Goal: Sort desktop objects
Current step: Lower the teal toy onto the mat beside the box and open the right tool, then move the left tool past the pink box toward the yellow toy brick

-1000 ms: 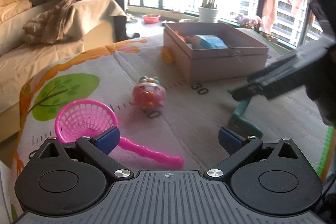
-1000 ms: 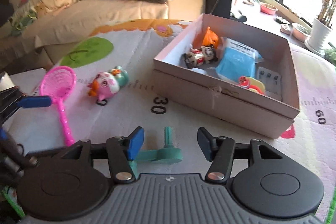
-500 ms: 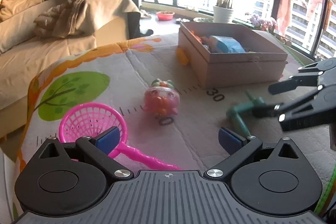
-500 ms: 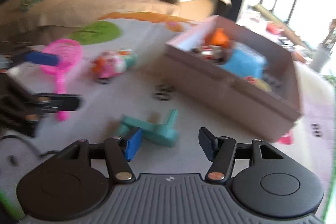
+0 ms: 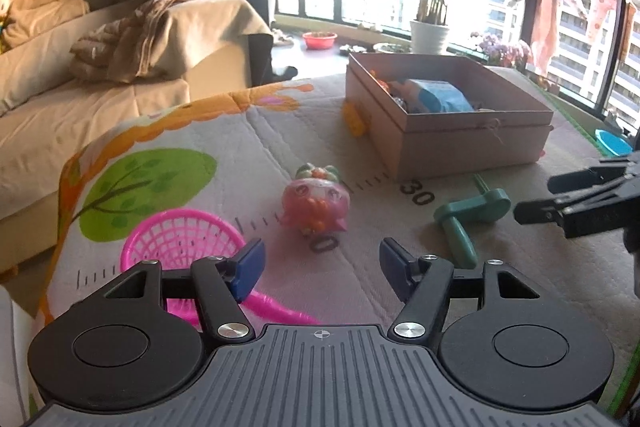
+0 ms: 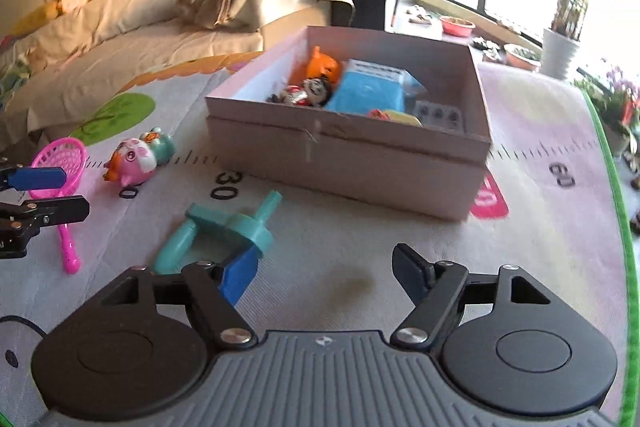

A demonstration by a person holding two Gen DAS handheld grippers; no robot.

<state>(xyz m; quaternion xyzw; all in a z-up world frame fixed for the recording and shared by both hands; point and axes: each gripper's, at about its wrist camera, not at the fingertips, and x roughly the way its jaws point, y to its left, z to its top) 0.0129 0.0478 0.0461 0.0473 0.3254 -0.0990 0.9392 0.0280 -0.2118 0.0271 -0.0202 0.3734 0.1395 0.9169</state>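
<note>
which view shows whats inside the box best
The right wrist view: it looks down into the open box, showing an orange toy, a doll and a blue packet. The left wrist view sees the box side-on, its wall hiding most contents.

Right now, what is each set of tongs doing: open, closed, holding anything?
Left tongs: open, holding nothing, above the pink net.
Right tongs: open, holding nothing, with the teal crank toy lying free by the left finger.

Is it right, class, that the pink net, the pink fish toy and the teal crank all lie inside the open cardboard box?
No. The right wrist view shows the pink net, pink fish toy and teal crank on the mat, outside the open cardboard box.
</note>
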